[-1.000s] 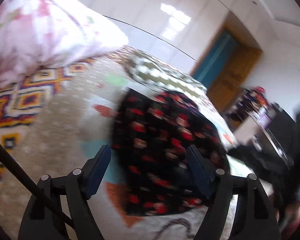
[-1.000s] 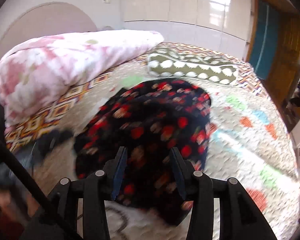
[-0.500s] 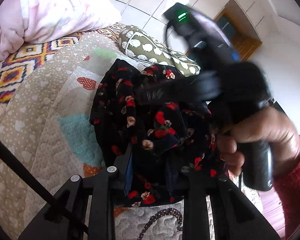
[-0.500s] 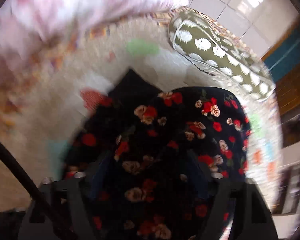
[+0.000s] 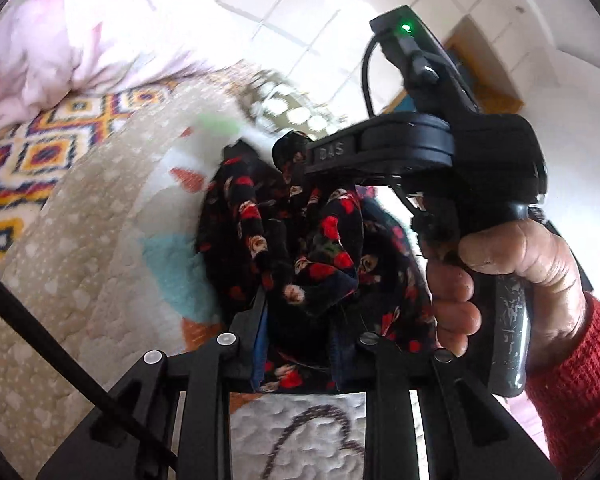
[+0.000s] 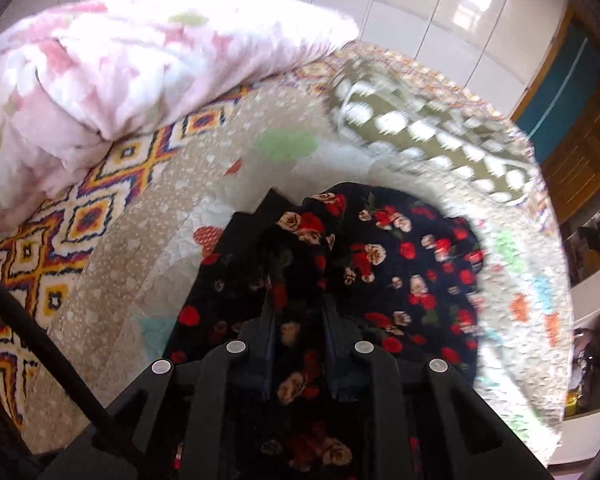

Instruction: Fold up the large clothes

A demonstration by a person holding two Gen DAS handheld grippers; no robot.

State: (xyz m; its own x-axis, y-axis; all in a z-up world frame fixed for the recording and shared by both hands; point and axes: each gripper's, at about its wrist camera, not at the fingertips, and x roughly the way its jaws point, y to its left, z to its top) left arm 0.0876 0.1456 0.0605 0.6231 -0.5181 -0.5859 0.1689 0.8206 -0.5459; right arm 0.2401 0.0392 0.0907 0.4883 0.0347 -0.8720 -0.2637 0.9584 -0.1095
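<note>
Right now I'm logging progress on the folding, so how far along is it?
Early. Done: both grippers have taken hold. The left gripper and the right gripper are each shut on a bunch of the floral garment. In hand: the cloth is gathered and rumpled between them on the quilt. Left: no flat layer or clean fold shows, so spreading and folding remain.

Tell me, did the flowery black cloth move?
Yes. The black floral garment is bunched and lifted off the quilt by both grippers; earlier it lay flatter.

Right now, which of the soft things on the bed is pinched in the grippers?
The black floral garment; the pink quilt and olive dotted pillow lie untouched behind it.
</note>
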